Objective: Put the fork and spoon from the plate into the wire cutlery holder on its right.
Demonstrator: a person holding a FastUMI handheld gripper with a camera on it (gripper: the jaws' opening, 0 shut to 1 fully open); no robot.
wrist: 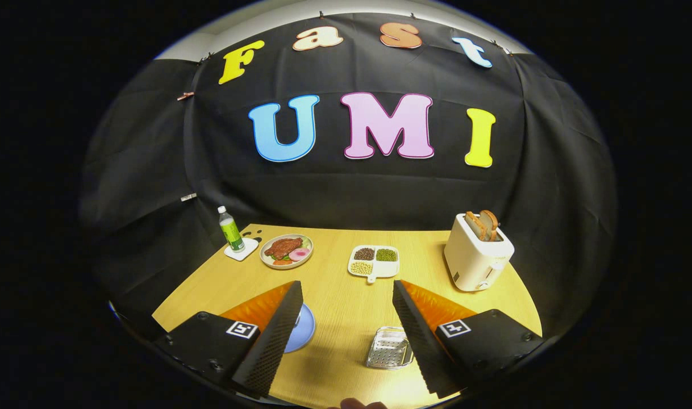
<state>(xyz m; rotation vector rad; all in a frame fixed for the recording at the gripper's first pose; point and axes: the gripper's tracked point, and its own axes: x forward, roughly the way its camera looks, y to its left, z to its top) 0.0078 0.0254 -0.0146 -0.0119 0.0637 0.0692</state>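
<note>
You look from the gripper (346,335), forward along its spread fingers | raised above the table's (346,295) near edge, angled down across it | facing the booth's back wall | toaster (476,253) far.

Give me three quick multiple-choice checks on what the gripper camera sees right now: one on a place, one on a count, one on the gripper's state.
1. Where does the wire cutlery holder sit?
A. On the wooden table, just inside the right finger
B. On top of the toaster
C. Beside the bottle

2. How many bread slices stand in the white toaster?
A. None
B. Two
C. Four

3. What are the fingers of the gripper at?
A. Shut on a fork
B. Shut on the blue plate
C. Spread apart, holding nothing

Answers:
1 A, the holder rests on the table against the right finger's inner edge.
2 B, two browned slices stick out of the slots.
3 C, bare table shows between the fingers, and the blue plate lies partly behind the left one.
</note>
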